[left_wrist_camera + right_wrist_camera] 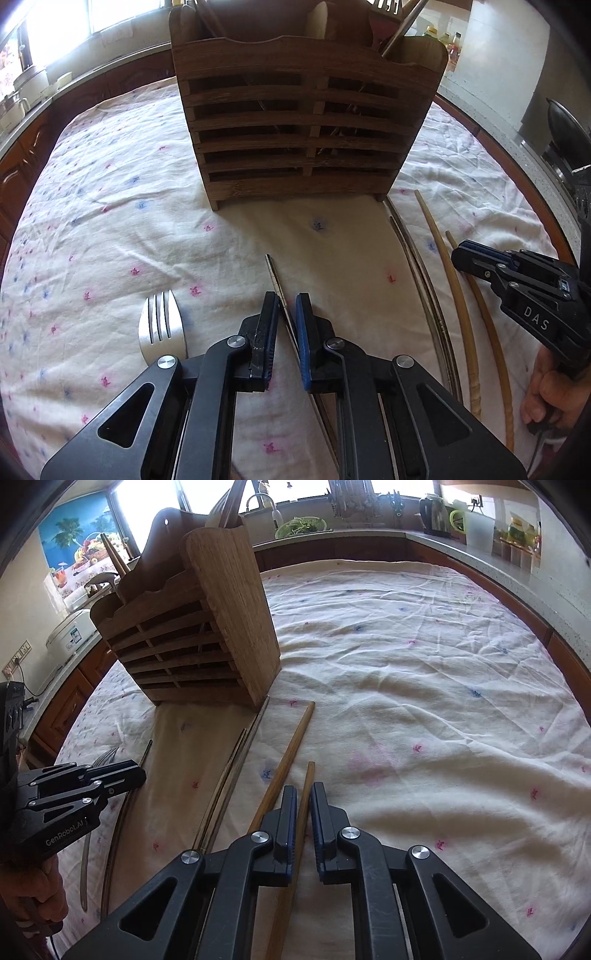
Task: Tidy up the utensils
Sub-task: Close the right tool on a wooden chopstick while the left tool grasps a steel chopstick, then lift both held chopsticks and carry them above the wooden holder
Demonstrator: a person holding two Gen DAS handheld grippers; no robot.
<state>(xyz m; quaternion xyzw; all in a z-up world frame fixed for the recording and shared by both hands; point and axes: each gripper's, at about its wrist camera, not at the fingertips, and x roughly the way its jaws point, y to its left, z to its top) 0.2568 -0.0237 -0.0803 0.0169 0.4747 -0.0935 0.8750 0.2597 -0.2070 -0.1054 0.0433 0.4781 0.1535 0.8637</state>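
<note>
While both grippers point down at a flowered tablecloth (424, 686), left gripper (287, 314) pinched narrow on a metal chopstick (275, 275) at lower centre, right gripper (303, 805) clamped on a wooden chopstick (308, 779), slatted wooden utensil holder (299, 122) standing upper centre, fork (160, 325) lower left.

The right gripper (303, 801) is squeezing one brown chopstick (306, 797) on the flowery cloth (424, 701). Another chopstick (288, 760) is lying beside it, near the wooden holder (207, 627).
</note>
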